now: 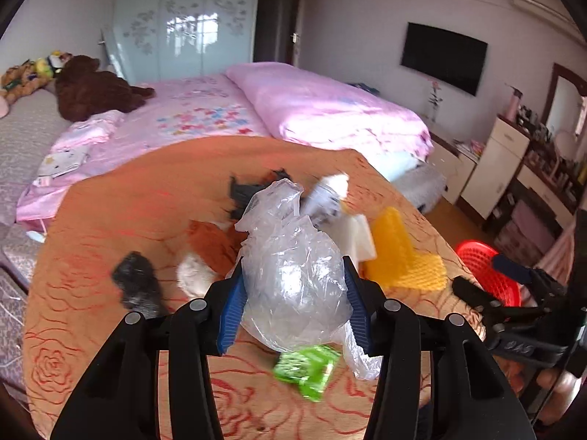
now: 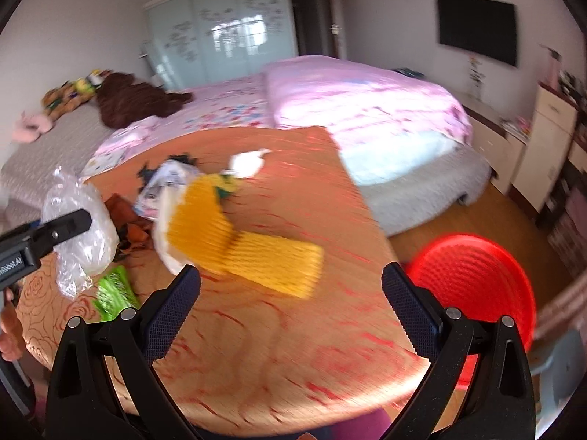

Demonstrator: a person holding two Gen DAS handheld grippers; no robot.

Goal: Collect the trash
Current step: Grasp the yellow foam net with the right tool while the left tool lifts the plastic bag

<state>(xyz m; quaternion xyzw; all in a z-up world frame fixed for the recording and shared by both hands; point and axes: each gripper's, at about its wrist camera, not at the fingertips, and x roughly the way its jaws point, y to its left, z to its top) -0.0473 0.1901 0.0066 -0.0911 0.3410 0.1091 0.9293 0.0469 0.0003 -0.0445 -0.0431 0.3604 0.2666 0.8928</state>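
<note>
While the left gripper (image 1: 293, 300) is clamped on a crumpled clear plastic bag (image 1: 293, 275) lifted above the counter (image 1: 91, 220), the right gripper (image 2: 291, 308) hangs with jaws spread, holding nothing; red basket (image 2: 473, 286) sits beside the counter edge, likely the bin. Judging progress: early; green wrapper (image 1: 306, 368), yellow foam netting (image 2: 256, 253), white tissue (image 2: 247, 163), dark scraps (image 1: 137, 286) all uncollected.

No legible text; green packet (image 1: 306, 370) print blurred; gripper-body lettering unreadable.
</note>
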